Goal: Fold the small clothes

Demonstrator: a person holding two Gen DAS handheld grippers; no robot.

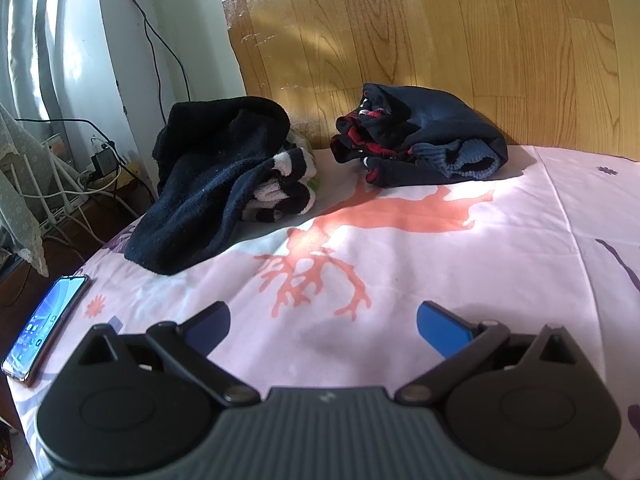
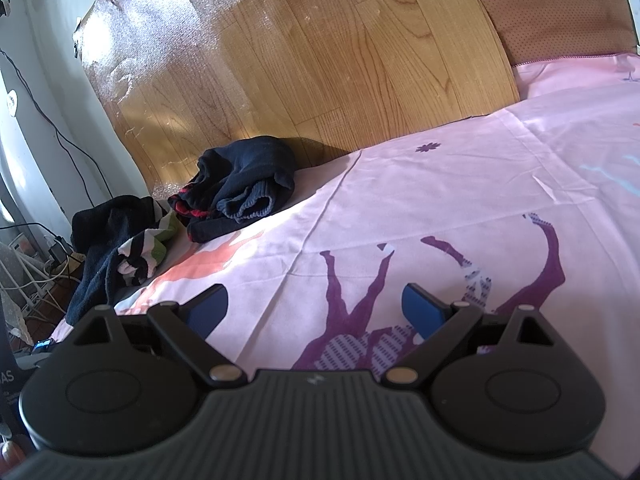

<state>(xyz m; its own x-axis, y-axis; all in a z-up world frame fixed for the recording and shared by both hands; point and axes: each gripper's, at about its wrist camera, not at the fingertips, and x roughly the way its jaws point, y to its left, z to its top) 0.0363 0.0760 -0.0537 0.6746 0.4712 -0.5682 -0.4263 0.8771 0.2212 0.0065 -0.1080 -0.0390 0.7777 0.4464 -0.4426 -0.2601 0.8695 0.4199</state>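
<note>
Two heaps of small clothes lie at the far left of a pink printed bed sheet (image 1: 460,264). The left heap (image 1: 216,184) is dark fleece with black-and-white striped and green pieces under it; it also shows in the right wrist view (image 2: 116,236). The right heap (image 1: 420,136) is navy with red-and-black cloth and a ribbed blue cuff, against the wooden board; it shows in the right wrist view (image 2: 240,188) too. My left gripper (image 1: 322,324) is open and empty, low over the sheet, short of both heaps. My right gripper (image 2: 316,306) is open and empty over the sheet (image 2: 460,184).
A lit phone (image 1: 44,328) lies at the sheet's left edge. A wooden board (image 1: 440,20) stands behind the clothes. Cables and a power strip (image 1: 80,184) lie on the floor beyond the bed's left edge. A brown headboard cushion (image 2: 560,12) is at the far right.
</note>
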